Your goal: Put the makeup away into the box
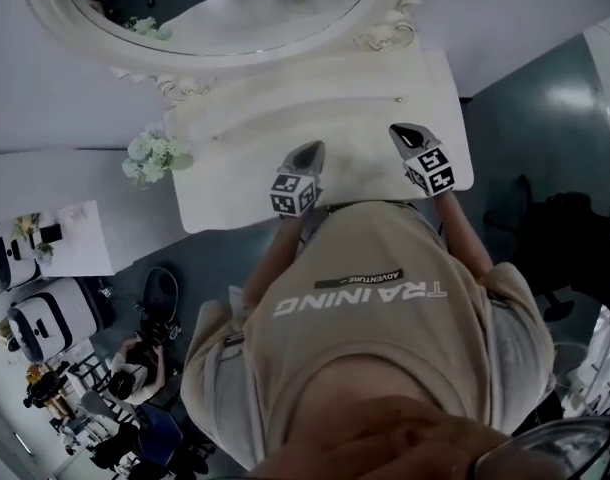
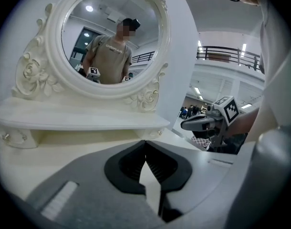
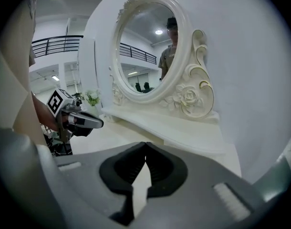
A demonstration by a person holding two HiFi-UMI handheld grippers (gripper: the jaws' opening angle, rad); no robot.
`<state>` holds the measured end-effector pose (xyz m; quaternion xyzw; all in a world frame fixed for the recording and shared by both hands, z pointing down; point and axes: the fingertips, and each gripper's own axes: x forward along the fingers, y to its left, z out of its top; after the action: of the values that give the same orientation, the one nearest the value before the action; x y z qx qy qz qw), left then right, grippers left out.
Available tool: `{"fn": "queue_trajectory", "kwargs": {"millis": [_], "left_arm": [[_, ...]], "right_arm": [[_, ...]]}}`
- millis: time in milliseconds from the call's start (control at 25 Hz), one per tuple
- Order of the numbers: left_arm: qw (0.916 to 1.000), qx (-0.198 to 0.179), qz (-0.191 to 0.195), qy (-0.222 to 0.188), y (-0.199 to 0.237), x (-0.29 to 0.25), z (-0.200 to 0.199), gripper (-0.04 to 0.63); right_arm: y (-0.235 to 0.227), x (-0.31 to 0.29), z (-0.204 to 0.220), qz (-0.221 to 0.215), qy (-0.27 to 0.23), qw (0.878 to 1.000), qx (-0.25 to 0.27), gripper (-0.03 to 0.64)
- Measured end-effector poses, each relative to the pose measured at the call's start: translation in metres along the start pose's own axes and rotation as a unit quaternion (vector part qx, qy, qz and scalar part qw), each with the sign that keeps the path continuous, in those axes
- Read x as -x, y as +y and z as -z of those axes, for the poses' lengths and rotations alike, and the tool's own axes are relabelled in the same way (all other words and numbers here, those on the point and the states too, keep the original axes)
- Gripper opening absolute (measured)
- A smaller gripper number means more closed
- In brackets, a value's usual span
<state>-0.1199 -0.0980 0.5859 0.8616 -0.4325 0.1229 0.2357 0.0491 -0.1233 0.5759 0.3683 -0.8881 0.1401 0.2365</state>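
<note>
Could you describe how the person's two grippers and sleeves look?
Both the left gripper and right gripper have grey tapering bodies with black ribbed pads. Each carries a white cube with black square markers. The person wears a beige short-sleeved T-shirt with white lettering.

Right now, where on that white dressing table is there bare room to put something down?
The tabletop lies bare between the left tool and right tool and on to the raised shelf. Only the flowers stand by its left edge.

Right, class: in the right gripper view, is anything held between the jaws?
No: the right gripper shows jaws closed tip to tip, nothing between them.
</note>
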Motion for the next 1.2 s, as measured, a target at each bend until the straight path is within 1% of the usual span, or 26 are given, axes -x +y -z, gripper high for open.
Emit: {"fn": "queue_trajectory", "kwargs": {"millis": [120, 200, 280, 360, 440, 480, 520, 720, 840, 1000, 1120, 1200], "left_arm": [[0.9993, 0.015, 0.002, -0.033, 0.004, 0.024, -0.022, 0.008], [0.9984, 0.013, 0.001, -0.055, 0.008, 0.039, -0.037, 0.008], [0.9971, 0.009, 0.001, -0.076, 0.014, 0.049, -0.054, 0.008], [0.9954, 0.018, 0.003, -0.094, 0.019, 0.059, -0.069, 0.007], [0.9928, 0.04, 0.013, -0.112, 0.022, 0.068, -0.087, 0.007], [0.9917, 0.045, 0.02, -0.119, 0.022, 0.07, -0.095, 0.007], [0.9911, 0.043, 0.025, -0.124, 0.022, 0.073, -0.104, 0.006], [0.9907, 0.003, 0.045, -0.128, 0.021, 0.087, -0.133, 0.008], [0.9892, -0.023, 0.048, -0.137, 0.023, 0.094, -0.154, 0.008], [0.9852, -0.055, 0.042, -0.157, 0.022, 0.102, -0.183, 0.007], [0.9805, -0.098, 0.028, -0.168, 0.016, 0.113, -0.204, 0.007], [0.9769, -0.122, 0.026, -0.174, 0.01, 0.117, -0.217, 0.008]], "right_arm": [[0.017, 0.003, -0.024, -0.002, -0.019, 1.0, 0.015, 0.005], [0.029, 0.006, -0.041, -0.007, -0.027, 0.999, 0.024, 0.005], [0.038, 0.008, -0.061, -0.008, -0.045, 0.999, 0.027, 0.005], [0.045, 0.011, -0.082, -0.014, -0.075, 0.997, 0.011, 0.005], [0.051, 0.016, -0.102, -0.017, -0.106, 0.994, -0.007, 0.005], [0.053, 0.018, -0.11, -0.016, -0.117, 0.993, -0.012, 0.005], [0.054, 0.02, -0.117, -0.014, -0.127, 0.992, -0.016, 0.005], [0.062, 0.032, -0.15, -0.005, -0.166, 0.985, -0.043, 0.005], [0.066, 0.039, -0.172, 0.005, -0.18, 0.983, -0.021, 0.005], [0.067, 0.048, -0.197, 0.01, -0.196, 0.98, 0.01, 0.005], [0.067, 0.055, -0.215, 0.016, -0.206, 0.978, 0.025, 0.005], [0.065, 0.059, -0.227, 0.024, -0.211, 0.977, 0.031, 0.005]]}}
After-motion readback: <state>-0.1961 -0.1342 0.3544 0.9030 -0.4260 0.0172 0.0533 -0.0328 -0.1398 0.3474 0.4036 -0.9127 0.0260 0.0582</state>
